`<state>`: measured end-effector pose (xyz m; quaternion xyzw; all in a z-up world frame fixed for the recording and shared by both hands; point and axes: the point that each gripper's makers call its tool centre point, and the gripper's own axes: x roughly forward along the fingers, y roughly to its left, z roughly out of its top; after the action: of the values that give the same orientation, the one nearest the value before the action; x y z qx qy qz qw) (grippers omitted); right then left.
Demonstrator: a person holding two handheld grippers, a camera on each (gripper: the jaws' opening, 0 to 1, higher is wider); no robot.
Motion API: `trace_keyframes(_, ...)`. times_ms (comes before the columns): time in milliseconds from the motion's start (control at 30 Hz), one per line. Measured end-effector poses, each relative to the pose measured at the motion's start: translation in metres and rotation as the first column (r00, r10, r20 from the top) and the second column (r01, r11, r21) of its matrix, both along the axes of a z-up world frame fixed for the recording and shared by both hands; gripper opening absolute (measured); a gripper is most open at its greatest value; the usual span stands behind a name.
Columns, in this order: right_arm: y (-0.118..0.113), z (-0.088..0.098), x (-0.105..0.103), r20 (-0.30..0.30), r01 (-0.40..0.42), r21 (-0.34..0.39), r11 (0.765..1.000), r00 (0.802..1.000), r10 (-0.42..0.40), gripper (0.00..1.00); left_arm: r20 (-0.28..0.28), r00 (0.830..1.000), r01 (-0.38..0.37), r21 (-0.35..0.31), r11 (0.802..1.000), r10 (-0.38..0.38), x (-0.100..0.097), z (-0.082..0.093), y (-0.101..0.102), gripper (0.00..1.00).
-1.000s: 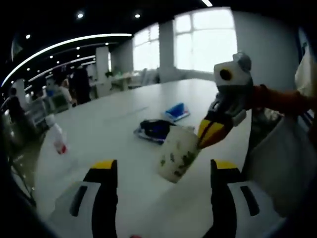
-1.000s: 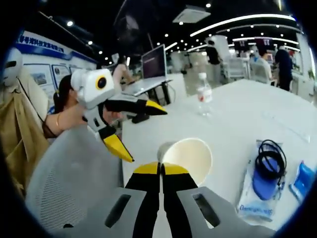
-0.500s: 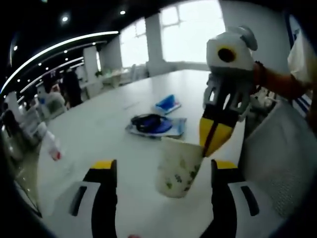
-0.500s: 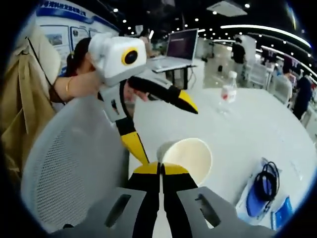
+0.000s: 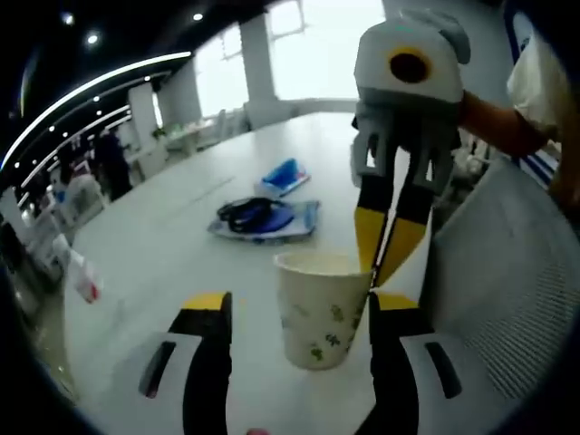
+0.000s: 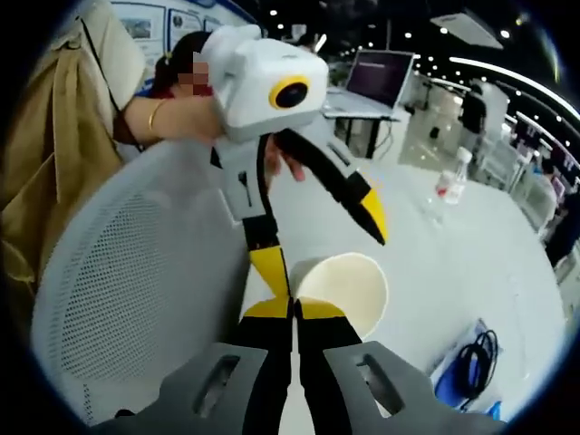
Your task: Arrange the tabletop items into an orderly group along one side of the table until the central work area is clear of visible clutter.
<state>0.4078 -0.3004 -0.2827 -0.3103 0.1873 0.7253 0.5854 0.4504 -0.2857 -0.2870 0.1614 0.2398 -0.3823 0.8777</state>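
Right gripper pinches cup rim, lower centre; left gripper wide open around it, empty. Pouch, blue item, bottle still scattered.

The cup base hides behind the right tongs; the bottle on the tabletop is blurred.

Paper cup: matt paper, printed leaf pattern. Counter: smooth white, slight sheen. Chair back: grey mesh. Tongs: yellow-and-black plastic tips.
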Motion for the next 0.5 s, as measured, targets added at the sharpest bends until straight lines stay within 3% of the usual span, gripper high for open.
trace_keyframes(67,0.0,0.0,-0.001,0.008,-0.008,-0.001,1.0,1.0,0.008,0.01,-0.019,1.0,0.017,-0.001,1.0,-0.017,-0.004,-0.002,-0.003,0.49)
trace_keyframes(300,0.002,0.003,-0.01,0.045,-0.081,0.002,0.997,0.996,0.08,0.01,-0.047,0.996,0.076,-0.002,0.997,-0.076,-0.013,-0.006,-0.011,0.4)
trace_keyframes(500,0.003,0.004,-0.011,0.061,-0.093,0.002,0.996,0.994,0.093,0.01,-0.054,0.996,0.071,-0.001,0.997,-0.071,-0.014,-0.007,-0.01,0.41)
